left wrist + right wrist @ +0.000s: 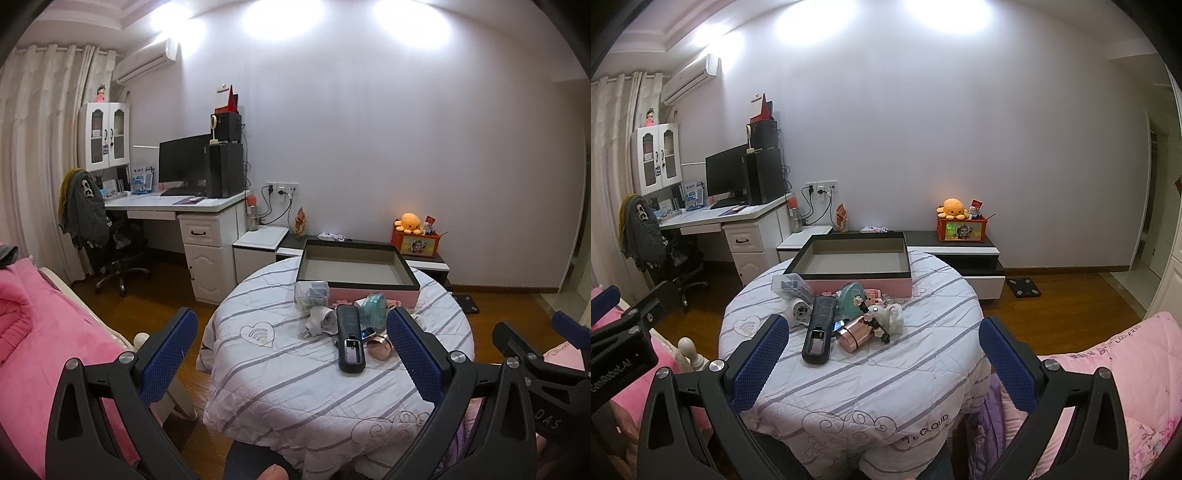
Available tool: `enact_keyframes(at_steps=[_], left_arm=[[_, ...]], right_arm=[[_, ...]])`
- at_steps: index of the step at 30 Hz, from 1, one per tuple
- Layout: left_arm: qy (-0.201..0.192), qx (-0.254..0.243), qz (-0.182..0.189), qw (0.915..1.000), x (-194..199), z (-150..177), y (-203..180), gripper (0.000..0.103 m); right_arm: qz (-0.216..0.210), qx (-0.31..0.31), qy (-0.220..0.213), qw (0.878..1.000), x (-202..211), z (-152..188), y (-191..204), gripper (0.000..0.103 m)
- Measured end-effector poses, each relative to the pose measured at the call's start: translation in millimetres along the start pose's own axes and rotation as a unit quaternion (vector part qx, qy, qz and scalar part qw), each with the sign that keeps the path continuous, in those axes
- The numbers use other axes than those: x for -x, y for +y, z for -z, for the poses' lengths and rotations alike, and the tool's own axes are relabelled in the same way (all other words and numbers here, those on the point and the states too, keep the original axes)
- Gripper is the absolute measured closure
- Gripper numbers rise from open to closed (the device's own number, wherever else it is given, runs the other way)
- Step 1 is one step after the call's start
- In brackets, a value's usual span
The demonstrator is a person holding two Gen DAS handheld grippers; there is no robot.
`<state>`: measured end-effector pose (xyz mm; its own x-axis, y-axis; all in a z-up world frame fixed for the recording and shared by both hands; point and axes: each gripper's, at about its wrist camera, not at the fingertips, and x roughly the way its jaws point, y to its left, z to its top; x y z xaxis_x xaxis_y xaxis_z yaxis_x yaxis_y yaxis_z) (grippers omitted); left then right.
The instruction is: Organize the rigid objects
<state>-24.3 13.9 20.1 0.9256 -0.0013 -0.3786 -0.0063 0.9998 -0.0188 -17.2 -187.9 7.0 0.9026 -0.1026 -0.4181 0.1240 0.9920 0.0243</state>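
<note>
A round table (295,373) (905,369) with a striped white cloth holds a heap of small objects in front of an empty pink box with a black rim (356,275) (855,264). The heap holds a black remote (349,338) (819,330), a teal round case (373,308) (851,298), a clear plastic box (311,292) (790,286), a white plug adapter (317,319) (799,312), a rose-gold cylinder (855,334) and a white figurine (886,317). My left gripper (291,354) is open and empty, short of the heap. My right gripper (882,362) is open and empty, short of it too.
A pink bed (44,350) lies left, pink bedding (1115,387) right. A white desk (184,206) with monitor and office chair (107,236) stands at the back left. A low cabinet (956,251) with an orange toy box (960,225) stands behind the table. A scale (1023,287) lies on the floor.
</note>
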Motion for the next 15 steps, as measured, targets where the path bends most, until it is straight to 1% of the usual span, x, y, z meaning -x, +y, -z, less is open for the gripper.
enact_keyframes(at_steps=[15], left_arm=[[0.001,0.002,0.001,1.0,3.0,-0.2,1.8,0.0]], right_arm=[[-0.001,0.001,-0.001,1.0,0.2,1.2,1.2,0.0]])
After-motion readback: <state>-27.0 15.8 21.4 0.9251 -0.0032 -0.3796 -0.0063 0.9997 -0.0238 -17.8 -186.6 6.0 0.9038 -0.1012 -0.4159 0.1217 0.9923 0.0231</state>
